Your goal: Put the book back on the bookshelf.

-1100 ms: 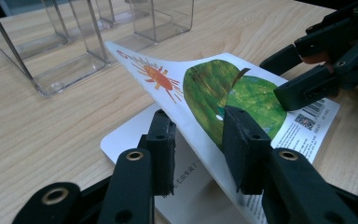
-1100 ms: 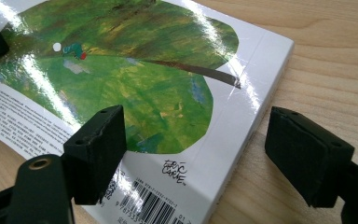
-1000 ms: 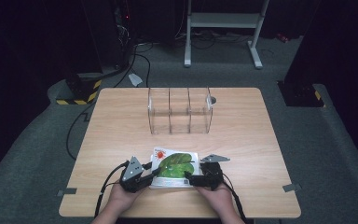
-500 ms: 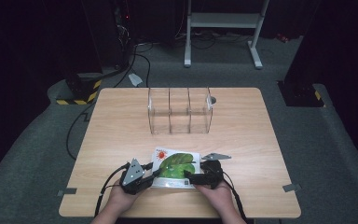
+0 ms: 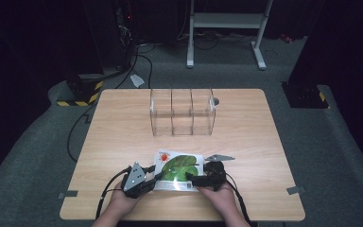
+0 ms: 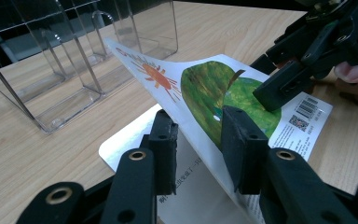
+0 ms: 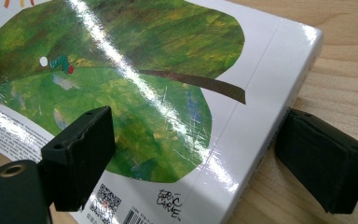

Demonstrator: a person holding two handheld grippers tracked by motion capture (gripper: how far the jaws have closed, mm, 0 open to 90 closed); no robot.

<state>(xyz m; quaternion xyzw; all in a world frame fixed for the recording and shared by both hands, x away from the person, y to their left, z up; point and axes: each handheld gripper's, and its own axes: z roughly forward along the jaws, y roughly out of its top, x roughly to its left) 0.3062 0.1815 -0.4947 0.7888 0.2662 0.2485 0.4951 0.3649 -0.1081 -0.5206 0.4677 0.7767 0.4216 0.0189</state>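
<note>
A thin picture book with a green leaf and an orange sun on its cover lies near the table's front edge. My left gripper is shut on the front cover, which runs up between its jaws and stands lifted off the white page beneath. My right gripper comes in from the right at the spine side and is open. Its jaws have just been opening: one pad hovers over the cover, the other stands off the spine on the wood. That gripper also appears in the left gripper view.
A clear acrylic organizer with three compartments stands empty at the table's far middle, beyond the book. Bare wooden tabletop lies between them. Cables trail from both grippers over the front edge. A white metal stand is on the floor behind.
The right gripper's jaws stand a little wider about the book's spine edge. Both hands and the book have kept their place.
</note>
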